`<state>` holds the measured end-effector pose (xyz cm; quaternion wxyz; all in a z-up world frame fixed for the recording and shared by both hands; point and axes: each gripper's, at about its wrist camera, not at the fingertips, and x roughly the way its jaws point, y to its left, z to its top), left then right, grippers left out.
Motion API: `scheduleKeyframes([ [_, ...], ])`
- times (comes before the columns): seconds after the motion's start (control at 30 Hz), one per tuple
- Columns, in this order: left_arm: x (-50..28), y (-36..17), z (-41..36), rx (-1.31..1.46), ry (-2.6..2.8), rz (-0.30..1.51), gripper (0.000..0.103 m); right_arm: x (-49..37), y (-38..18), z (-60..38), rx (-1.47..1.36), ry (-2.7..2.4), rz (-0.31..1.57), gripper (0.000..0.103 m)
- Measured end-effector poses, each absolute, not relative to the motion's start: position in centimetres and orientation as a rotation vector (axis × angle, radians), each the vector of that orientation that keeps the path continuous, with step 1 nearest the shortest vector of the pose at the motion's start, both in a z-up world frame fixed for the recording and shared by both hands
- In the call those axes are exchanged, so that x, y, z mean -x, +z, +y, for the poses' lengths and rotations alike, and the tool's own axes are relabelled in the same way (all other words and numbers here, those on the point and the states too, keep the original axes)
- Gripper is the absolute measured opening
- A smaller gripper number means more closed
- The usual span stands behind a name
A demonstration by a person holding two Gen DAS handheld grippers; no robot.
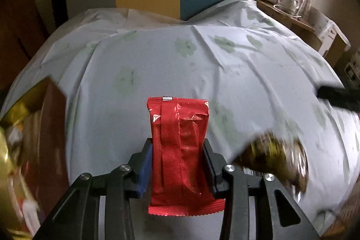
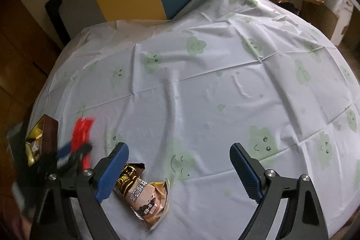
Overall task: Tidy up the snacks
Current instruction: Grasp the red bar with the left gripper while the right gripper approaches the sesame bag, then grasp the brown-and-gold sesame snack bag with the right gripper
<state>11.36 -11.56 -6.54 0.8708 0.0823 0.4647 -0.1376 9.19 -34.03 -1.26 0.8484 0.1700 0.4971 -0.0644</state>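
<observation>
Left tongs (image 1: 178,161) grip the red packet (image 1: 180,138); right tongs (image 2: 178,156) gape, empty

Red packet (image 1: 180,145), green-clouded white tablecloth (image 2: 202,82)

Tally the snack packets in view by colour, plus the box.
Red packet, pinched in the left gripper: 1
Brown-gold packet, lying on the tablecloth: 1
Brown box at the left edge of the table: 1
Total: 3
</observation>
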Motion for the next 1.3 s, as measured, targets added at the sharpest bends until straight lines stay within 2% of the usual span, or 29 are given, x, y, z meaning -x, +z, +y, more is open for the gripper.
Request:
scheduleKeyframes([
  [0.23, -6.2, -8.9, -9.9, -0.17, -0.324, 0.97, 0.041, -9.6, -2.4, -32.6, -0.345, -0.025, 1.092, 0.092],
  [0.3, -5.0, -9.2, -10.0, -0.203, -0.335, 0.891, 0.042, -9.8, -2.9, -31.3, -0.313, 0.035, 1.111, 0.092],
  [0.4, -4.2, -9.6, -9.8, -0.214, -0.344, 0.831, 0.042, -10.1, -3.7, -29.2, -0.24, 0.125, 1.157, 0.092],
  [0.7, -3.8, -9.8, -8.7, -0.161, -0.378, 0.8, 0.042, -9.8, -7.5, -24.1, 0.062, 0.207, 1.285, 0.091],
  [0.73, -3.8, -9.8, -8.7, -0.16, -0.38, 0.797, 0.042, -9.6, -7.9, -23.6, 0.091, 0.214, 1.294, 0.083],
  [0.77, -3.8, -9.8, -8.7, -0.161, -0.38, 0.794, 0.042, -9.4, -8.1, -23.0, 0.153, 0.2, 1.281, 0.065],
  [0.8, -3.8, -9.9, -8.8, -0.162, -0.38, 0.79, 0.042, -9.2, -8.0, -22.6, 0.197, 0.192, 1.261, 0.064],
  [0.87, -3.7, -9.9, -8.8, -0.161, -0.38, 0.788, 0.042, -9.0, -7.5, -22.3, 0.18, 0.216, 1.24, 0.057],
  [0.97, -3.6, -9.9, -8.9, -0.161, -0.378, 0.782, 0.042, -8.7, -6.9, -22.2, 0.186, 0.192, 1.207, 0.057],
  [1.3, -3.3, -9.9, -8.9, -0.156, -0.374, 0.766, 0.043, -9.4, -8.1, -22.4, 0.133, 0.161, 1.284, 0.062],
])
